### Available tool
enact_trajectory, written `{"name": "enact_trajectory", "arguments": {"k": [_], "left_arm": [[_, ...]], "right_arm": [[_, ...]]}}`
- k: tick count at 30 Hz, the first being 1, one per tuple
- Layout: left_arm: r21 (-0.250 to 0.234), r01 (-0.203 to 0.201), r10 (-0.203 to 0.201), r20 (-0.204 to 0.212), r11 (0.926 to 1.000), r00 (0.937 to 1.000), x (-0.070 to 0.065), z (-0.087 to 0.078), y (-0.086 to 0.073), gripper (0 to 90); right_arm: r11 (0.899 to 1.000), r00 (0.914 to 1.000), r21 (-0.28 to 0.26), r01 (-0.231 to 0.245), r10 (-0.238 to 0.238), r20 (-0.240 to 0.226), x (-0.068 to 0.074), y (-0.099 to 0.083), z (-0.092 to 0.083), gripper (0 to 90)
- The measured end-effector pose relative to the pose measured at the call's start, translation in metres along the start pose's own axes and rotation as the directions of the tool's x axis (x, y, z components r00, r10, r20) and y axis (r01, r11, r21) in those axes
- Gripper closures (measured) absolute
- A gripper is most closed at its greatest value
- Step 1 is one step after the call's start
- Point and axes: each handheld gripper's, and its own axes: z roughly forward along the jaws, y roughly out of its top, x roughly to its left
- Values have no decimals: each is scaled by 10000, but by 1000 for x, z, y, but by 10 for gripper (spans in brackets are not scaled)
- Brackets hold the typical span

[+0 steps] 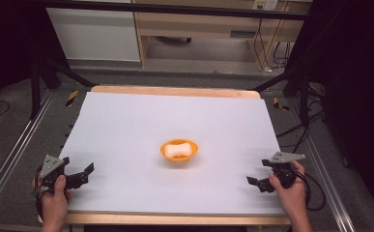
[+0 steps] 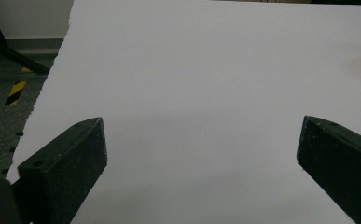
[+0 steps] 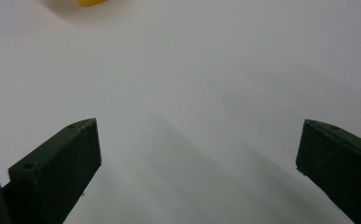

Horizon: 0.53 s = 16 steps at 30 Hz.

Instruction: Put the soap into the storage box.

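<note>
**Both grippers spread wide at the near corners, bowl at mid-sheet**

While your hands rest at the near edge of the table, each gripper stands with its jaws wide apart and nothing between them. Your left gripper (image 1: pixel 79 175) hovers by the near left corner of the white sheet (image 1: pixel 126 125), its jaws pointing inward toward the sheet's middle; in the left gripper view the two black fingers (image 2: pixel 66 168) frame bare white surface, with the sheet's ragged left edge and the grey floor beyond. Your right gripper (image 1: pixel 258 184) sits by the near right corner, jaws likewise pointing inward; in the right gripper view its fingers (image 3: pixel 57 168) frame plain white sheet, and a sliver of the orange bowl shows at the upper edge. Your left hand (image 1: pixel 54 203) and right hand (image 1: pixel 291 191) grip the handles from below, and a grey three-cornered plate (image 1: pixel 286 156) tops the right gripper.

Further out, the orange bowl (image 1: pixel 167 153) stands near the middle of the sheet, well apart from both grippers and roughly midway between them. A pale, whitish object (image 1: pixel 179 150) lies inside it; what it is cannot be told. The sheet covers a wooden table (image 1: pixel 175 91), whose bare rim shows along the far and near edges.
</note>
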Motion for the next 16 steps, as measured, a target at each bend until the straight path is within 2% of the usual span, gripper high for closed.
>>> {"name": "enact_trajectory", "arguments": {"k": [5,6,8,9,11,16], "left_arm": [[-11,10,-10,-20,10000,10000,0,0,0,10],[-27,20,-20,-31,10000,10000,0,0,0,10],[-27,23,-23,-31,10000,10000,0,0,0,10],[-14,23,-23,-29,10000,10000,0,0,0,10],[11,44,-44,-35,10000,10000,0,0,0,10],[29,65,-64,-28,10000,10000,1,1,1,10]], "right_arm": [[9991,9994,-276,-333,334,46,-3,-13,-6,5],[9968,9983,-553,-573,569,-91,-4,-17,-10,6],[9959,9980,-652,-629,622,-136,-5,-19,-11,6],[9923,9958,-897,-848,813,-421,-6,-24,-12,11],[9902,9945,-1029,-947,896,-536,-6,-27,-13,11],[9857,9932,-1257,-1126,1077,-446,-7,-29,-15,10]]}}
